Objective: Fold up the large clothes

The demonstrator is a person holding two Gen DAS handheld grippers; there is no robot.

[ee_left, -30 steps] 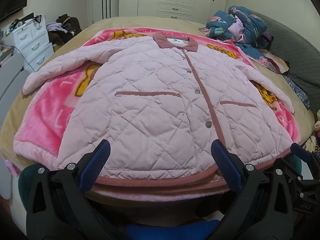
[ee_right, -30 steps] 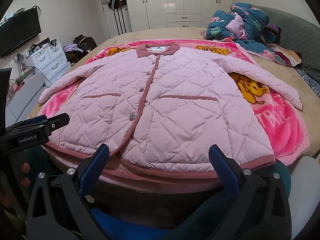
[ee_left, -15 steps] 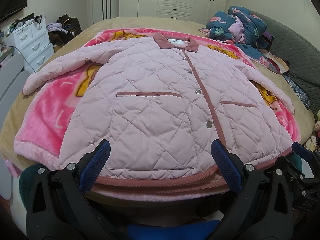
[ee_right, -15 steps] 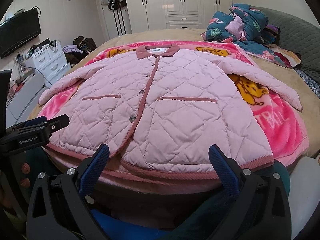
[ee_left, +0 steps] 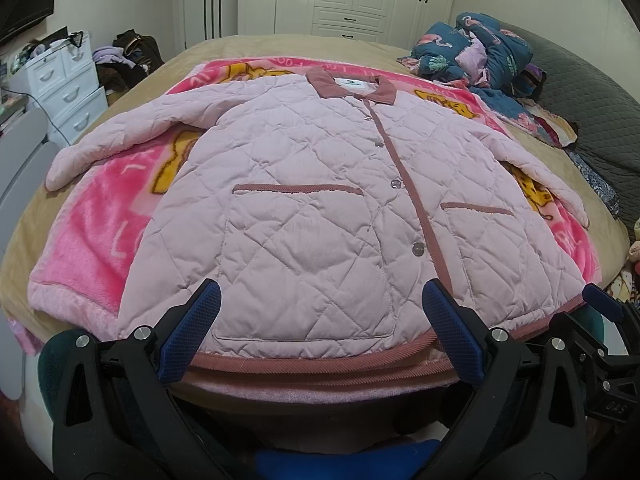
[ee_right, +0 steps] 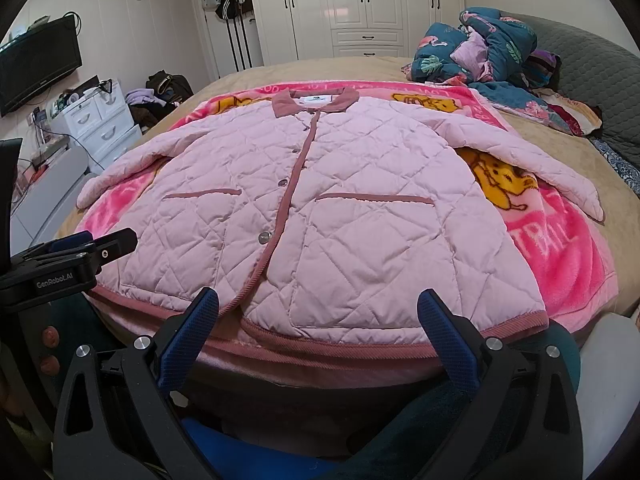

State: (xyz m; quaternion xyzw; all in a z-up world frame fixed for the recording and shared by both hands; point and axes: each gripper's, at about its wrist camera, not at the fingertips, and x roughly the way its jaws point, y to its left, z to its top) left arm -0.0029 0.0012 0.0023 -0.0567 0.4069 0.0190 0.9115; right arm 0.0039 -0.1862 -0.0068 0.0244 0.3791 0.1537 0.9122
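Observation:
A pink quilted jacket with a dusty-rose collar, placket and hem lies flat and buttoned, front up, on a pink cartoon blanket. Both sleeves are spread out to the sides. It also shows in the right wrist view. My left gripper is open and empty, just short of the hem's left half. My right gripper is open and empty, just short of the hem's right half. The left gripper's body shows at the left edge of the right wrist view.
The blanket lies on a tan bed. A heap of blue patterned bedding sits at the far right. White drawers stand to the left, and white wardrobes behind the bed.
Both views have shifted very slightly; the jacket lies as before and both grippers stay open at the hem.

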